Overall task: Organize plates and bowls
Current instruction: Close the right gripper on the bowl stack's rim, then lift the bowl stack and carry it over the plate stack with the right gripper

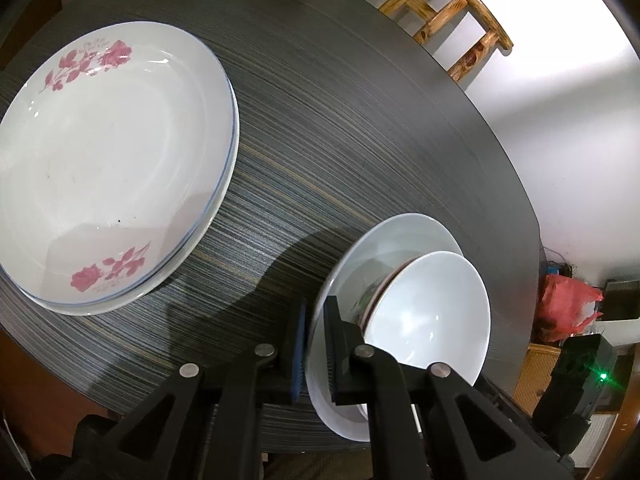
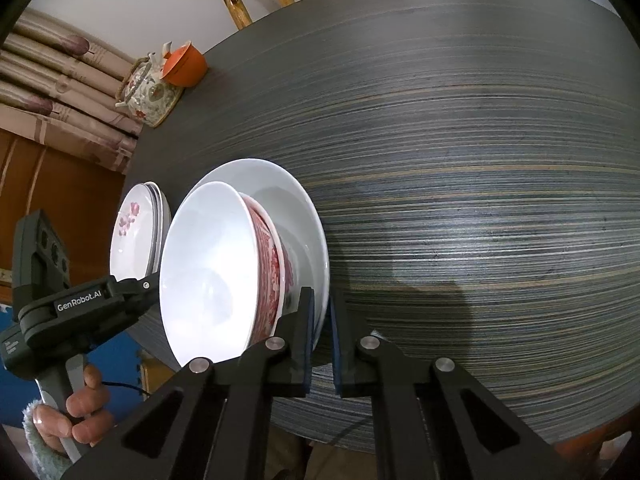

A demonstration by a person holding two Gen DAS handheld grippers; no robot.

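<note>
Bowls: red pattern, perhaps, right view only.

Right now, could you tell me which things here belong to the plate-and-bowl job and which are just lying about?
Part of the job:
white plate, clamped by both tools, left tool and right tool
stacked bowls on it
rose plates

Lying about:
teapot
orange cup
wooden chair

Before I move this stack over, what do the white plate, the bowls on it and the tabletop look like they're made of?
White plate: glazed ceramic, probably porcelain; glossy with sharp highlights.
Top white bowl: same glossy glaze.
Red-patterned bowl beneath it: glazed ceramic with printed decoration.
Table: looks like matte laminate or veneer with a streaky printed grain; not certain.
</note>
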